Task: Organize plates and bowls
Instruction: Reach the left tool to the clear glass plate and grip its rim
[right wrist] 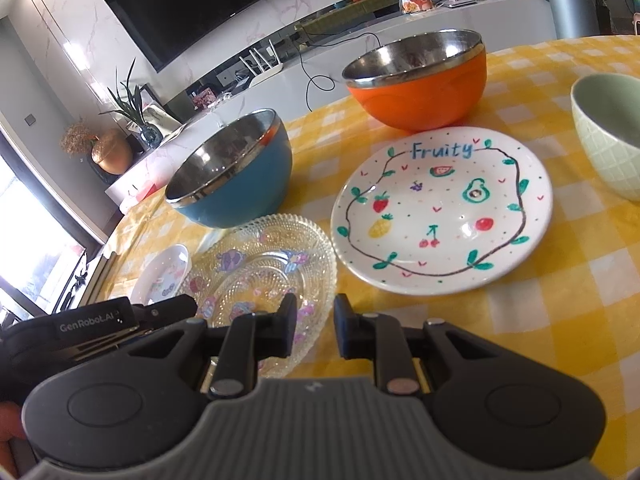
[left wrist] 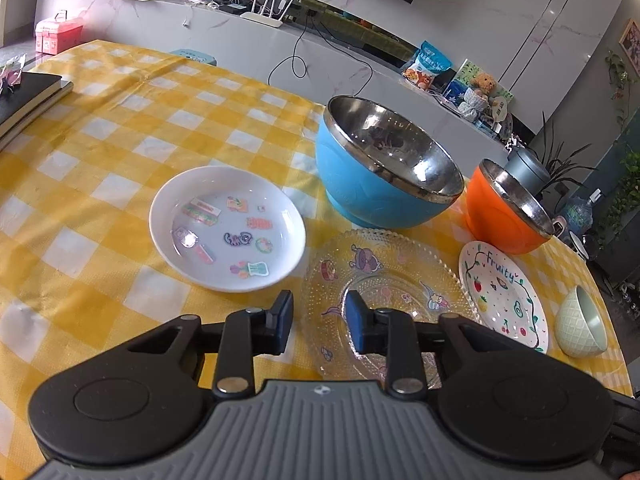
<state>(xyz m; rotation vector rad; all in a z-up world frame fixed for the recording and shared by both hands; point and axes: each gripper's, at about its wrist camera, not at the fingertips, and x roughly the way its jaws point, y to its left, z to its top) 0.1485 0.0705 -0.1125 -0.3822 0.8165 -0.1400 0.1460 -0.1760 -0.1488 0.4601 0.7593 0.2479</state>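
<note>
A clear glass plate (left wrist: pixel 400 280) (right wrist: pixel 256 264) with cartoon stickers lies on the yellow checked table (left wrist: pixel 120 140). My left gripper (left wrist: pixel 320 320) is open, its fingers either side of the plate's left rim. My right gripper (right wrist: pixel 314 324) is open and narrow, with the plate's near right rim in the gap. No pad visibly presses the glass. Around it lie a white sticker plate (left wrist: pixel 228 228) (right wrist: pixel 160 272), a "Fruity" plate (left wrist: pixel 504 292) (right wrist: pixel 440 208), a blue steel-lined bowl (left wrist: pixel 360 196) (right wrist: pixel 240 200), an orange one (left wrist: pixel 496 216) (right wrist: pixel 420 100) and a pale green bowl (left wrist: pixel 576 328) (right wrist: pixel 604 148).
Dark books (left wrist: pixel 28 96) lie at the table's far left edge. The table's right edge runs just past the green bowl. A low white shelf (left wrist: pixel 280 32) with a router, cables and a snack bag stands behind the table.
</note>
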